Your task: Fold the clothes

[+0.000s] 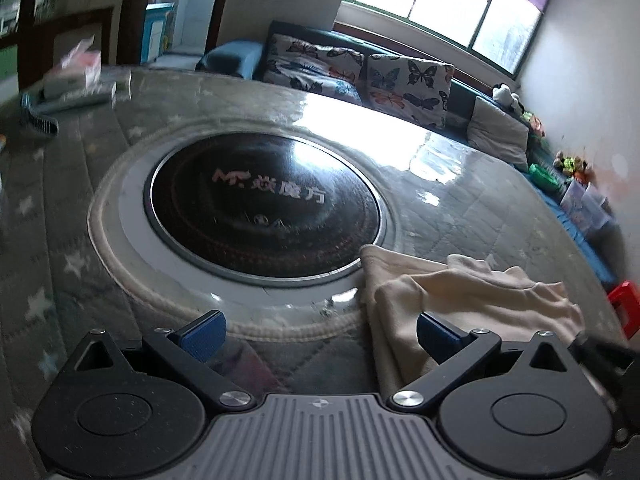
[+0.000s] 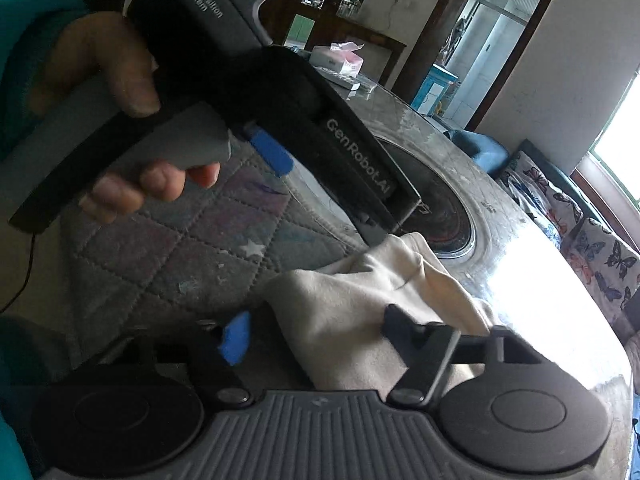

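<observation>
Cream garment (image 1: 460,300), crumpled on table (image 1: 460,200), tongs apart

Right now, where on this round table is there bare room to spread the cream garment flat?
The widest free patch is the glossy quilted cover between the round black cooktop and the butterfly cushions. The starred stretch left of the cooktop is also bare. It is crowded at the far left edge with the tissue box, and near both open grippers around the cream garment.
</observation>
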{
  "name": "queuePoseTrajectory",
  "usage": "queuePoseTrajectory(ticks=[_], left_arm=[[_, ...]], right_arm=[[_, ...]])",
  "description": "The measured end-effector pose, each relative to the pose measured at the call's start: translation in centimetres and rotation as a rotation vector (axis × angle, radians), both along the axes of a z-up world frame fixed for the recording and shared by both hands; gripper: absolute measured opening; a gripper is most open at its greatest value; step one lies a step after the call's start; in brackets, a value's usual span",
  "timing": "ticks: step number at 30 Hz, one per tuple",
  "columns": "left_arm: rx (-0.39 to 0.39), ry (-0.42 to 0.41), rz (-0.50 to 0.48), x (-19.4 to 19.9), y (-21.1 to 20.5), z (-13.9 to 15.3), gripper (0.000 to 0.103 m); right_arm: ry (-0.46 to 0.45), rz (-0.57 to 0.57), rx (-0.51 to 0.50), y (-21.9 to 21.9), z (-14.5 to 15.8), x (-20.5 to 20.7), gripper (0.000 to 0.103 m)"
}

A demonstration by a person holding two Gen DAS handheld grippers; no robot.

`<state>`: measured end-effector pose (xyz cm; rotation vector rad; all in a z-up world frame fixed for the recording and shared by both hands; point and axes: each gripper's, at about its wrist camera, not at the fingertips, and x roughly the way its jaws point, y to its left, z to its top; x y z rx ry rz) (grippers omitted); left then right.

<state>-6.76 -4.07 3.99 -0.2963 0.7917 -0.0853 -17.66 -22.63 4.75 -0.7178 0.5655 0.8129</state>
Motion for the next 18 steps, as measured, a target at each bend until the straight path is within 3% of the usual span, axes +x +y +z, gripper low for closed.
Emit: queuePoseTrajectory(ticks=[4,7,18], left_arm=[[-0.096,0.016,0.003,-0.1,-0.2,0.2,0.103],[-0.153,0.026,0.008,-0.1,-0.5,0.5,0.103],[-0.405,0.124,0.029,1.7,-2.0,-0.6,0.102]], right_arm=[[0.034,-0.025,0.028,-0.5,0.4,0.5,0.027],[0.077,-0.041,0.104,-1.5,1.4,1.0,0.021],[0.180,-0.136,0.338,-6.6,4.1,2.6,0.014]])
